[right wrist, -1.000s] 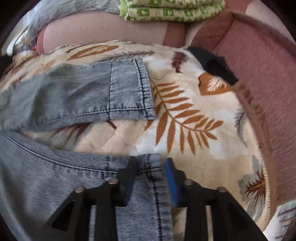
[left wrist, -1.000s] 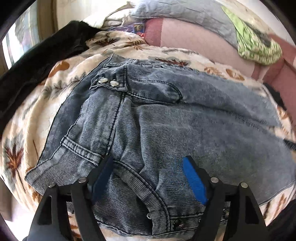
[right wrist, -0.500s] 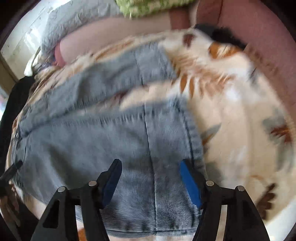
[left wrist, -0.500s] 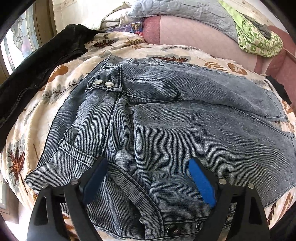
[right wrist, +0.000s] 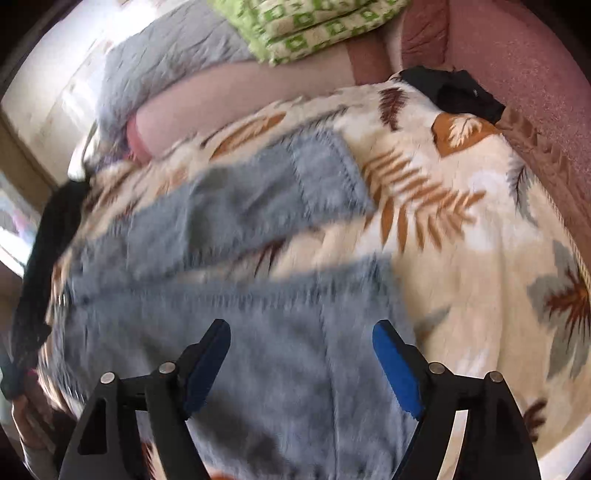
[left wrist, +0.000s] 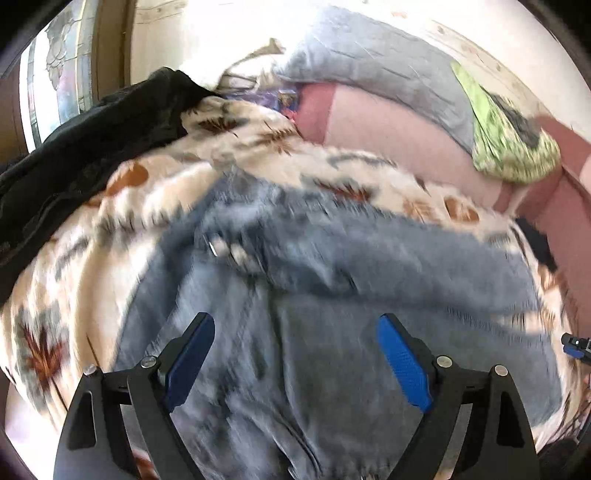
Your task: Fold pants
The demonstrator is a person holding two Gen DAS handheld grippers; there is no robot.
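One pair of jeans point(left wrist: 332, 332) is lying flat on a leaf-print blanket point(left wrist: 92, 277) that is covering a pink sofa point(right wrist: 517, 74). In the left view the waist end, with its metal snaps point(left wrist: 236, 254), is lying towards the blanket's left side, and the denim is spreading right across the middle. In the right view two leg ends are showing: one hem point(right wrist: 332, 173) is resting farther back near the sofa's backrest, the other hem point(right wrist: 369, 314) is lying nearer the front edge, and a strip of bare blanket is showing between them. Right of both hems the blanket is lying open up to the sofa's arm. Both views are blurred by motion.

The left gripper point(left wrist: 295, 354) is hovering over the waist part with its fingers point(left wrist: 402, 369) spread wide and released, nothing between the pads. The right gripper point(right wrist: 299, 362) is hanging above the nearer leg; its jaws are opening, and the fingers point(right wrist: 395, 369) are gripping nothing, the denim lying below them rather than between them.

Around the edges, one black garment point(left wrist: 74, 166) is piled along the blanket's left edge, one small black cloth point(right wrist: 454, 92) is lying at the far right corner, one grey quilted pillow point(left wrist: 369, 62) and one green patterned cloth point(right wrist: 314, 29) are sitting on the backrest.
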